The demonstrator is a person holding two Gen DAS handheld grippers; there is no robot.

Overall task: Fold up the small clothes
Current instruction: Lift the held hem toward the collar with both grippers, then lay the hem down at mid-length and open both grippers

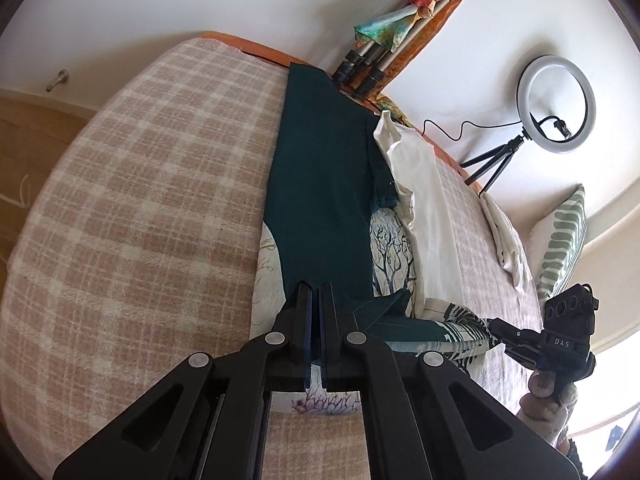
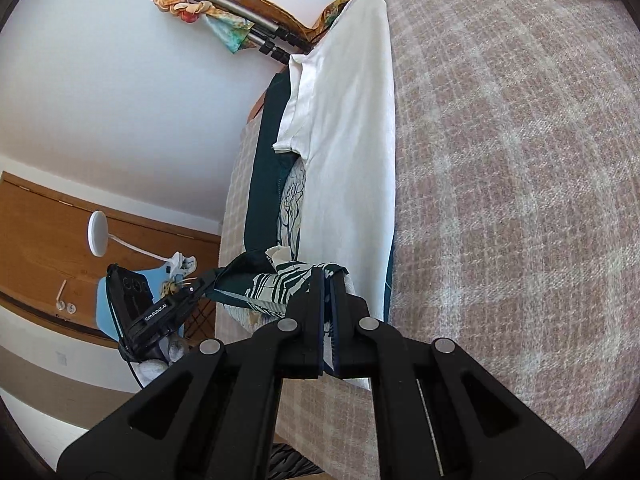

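Observation:
A dark green t-shirt lies stretched along the checked bed cover, over a garment with a tree print. My left gripper is shut on the green shirt's near edge. A white garment lies beside it on the right. My right gripper is shut on the near edge of the cloth, where the tree-print fabric and the green shirt bunch up. The right gripper also shows in the left wrist view, and the left gripper shows in the right wrist view.
A ring light on a small tripod stands at the bed's far edge. A folded tripod with coloured scarves leans on the wall. A crumpled white cloth and a green striped pillow lie at the right.

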